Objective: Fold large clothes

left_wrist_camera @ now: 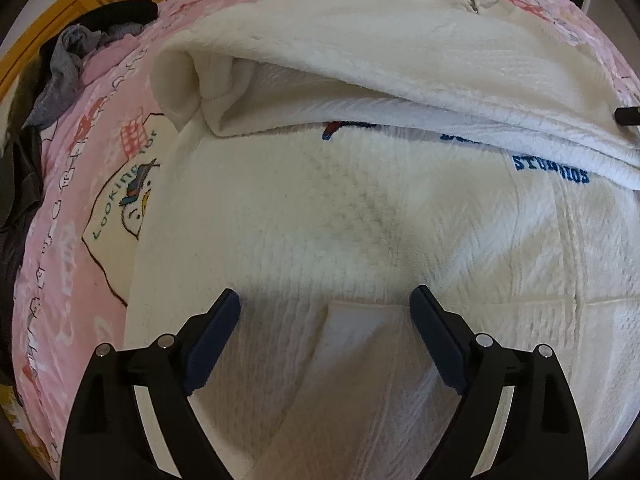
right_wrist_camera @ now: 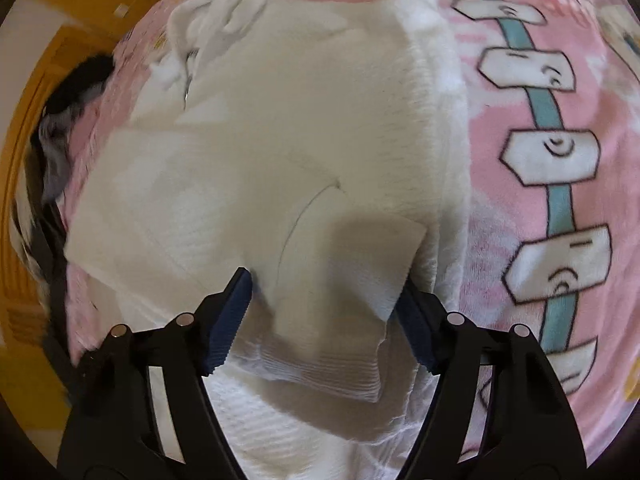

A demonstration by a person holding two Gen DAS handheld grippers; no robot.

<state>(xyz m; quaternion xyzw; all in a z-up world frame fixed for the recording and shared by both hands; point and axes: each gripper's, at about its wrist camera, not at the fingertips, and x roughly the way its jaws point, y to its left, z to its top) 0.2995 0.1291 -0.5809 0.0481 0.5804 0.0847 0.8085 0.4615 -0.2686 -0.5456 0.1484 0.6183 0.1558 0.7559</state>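
A large white textured sweatshirt with blue "STUDIOS" lettering lies on a pink patterned blanket. One side is folded over across its upper part. My left gripper is open just above the garment's lower part, with a raised fold of cloth between its fingers. In the right wrist view the same sweatshirt shows, and my right gripper is open with a cuff or folded corner of it lying between the fingers.
A heap of dark and grey clothes lies at the blanket's far left, also in the right wrist view. Orange wooden furniture borders the bed. A black object pokes in at the right edge.
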